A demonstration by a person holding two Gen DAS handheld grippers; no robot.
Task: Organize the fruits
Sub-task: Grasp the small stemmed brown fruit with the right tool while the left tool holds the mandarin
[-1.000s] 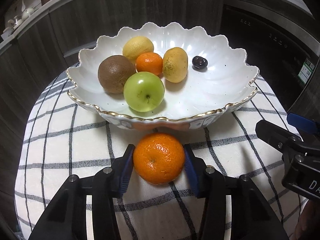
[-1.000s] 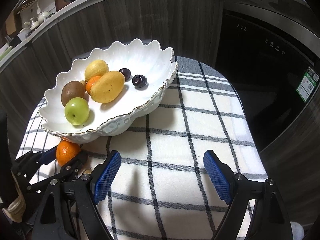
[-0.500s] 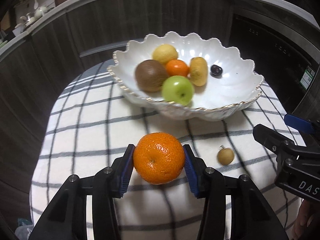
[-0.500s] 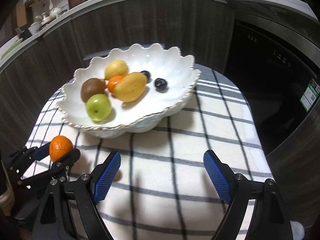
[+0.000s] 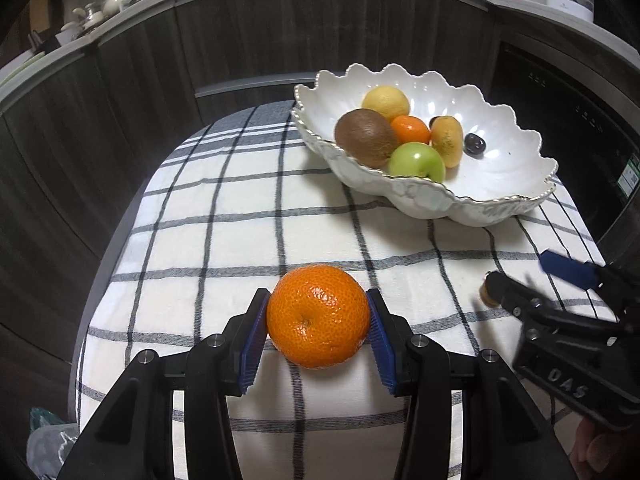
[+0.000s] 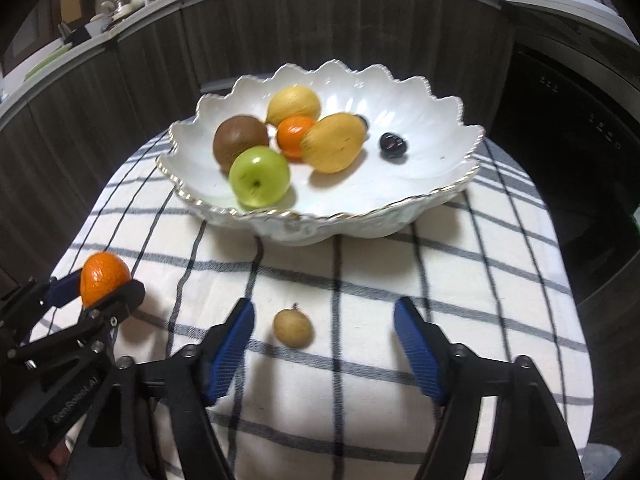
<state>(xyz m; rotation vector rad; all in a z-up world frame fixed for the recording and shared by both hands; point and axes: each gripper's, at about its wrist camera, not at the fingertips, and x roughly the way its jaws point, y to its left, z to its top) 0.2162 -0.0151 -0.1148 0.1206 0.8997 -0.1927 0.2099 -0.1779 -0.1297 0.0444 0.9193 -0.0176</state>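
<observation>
My left gripper (image 5: pixel 318 338) is shut on a mandarin orange (image 5: pixel 318 316) and holds it above the checked cloth, to the left of and nearer than the bowl; it also shows in the right wrist view (image 6: pixel 105 279). The white scalloped bowl (image 6: pixel 432 196) holds a kiwi (image 6: pixel 239 139), a green apple (image 6: pixel 259 176), a small orange (image 6: pixel 295 135), a lemon (image 6: pixel 294 103), a yellow mango (image 6: pixel 334 143) and a dark cherry (image 6: pixel 393 144). My right gripper (image 6: pixel 324 354) is open around a small tan longan (image 6: pixel 292 327) that lies on the cloth.
The table is covered by a white cloth (image 5: pixel 224 216) with dark checks. Dark wood cabinet fronts (image 5: pixel 120 92) curve behind it, and a dark appliance (image 6: pixel 568 136) stands to the right. The right gripper (image 5: pixel 560 320) shows at the right edge of the left wrist view.
My left gripper has drawn back and leftward from the bowl with the orange. My right gripper has moved in over the longan, which now lies between its fingers.
</observation>
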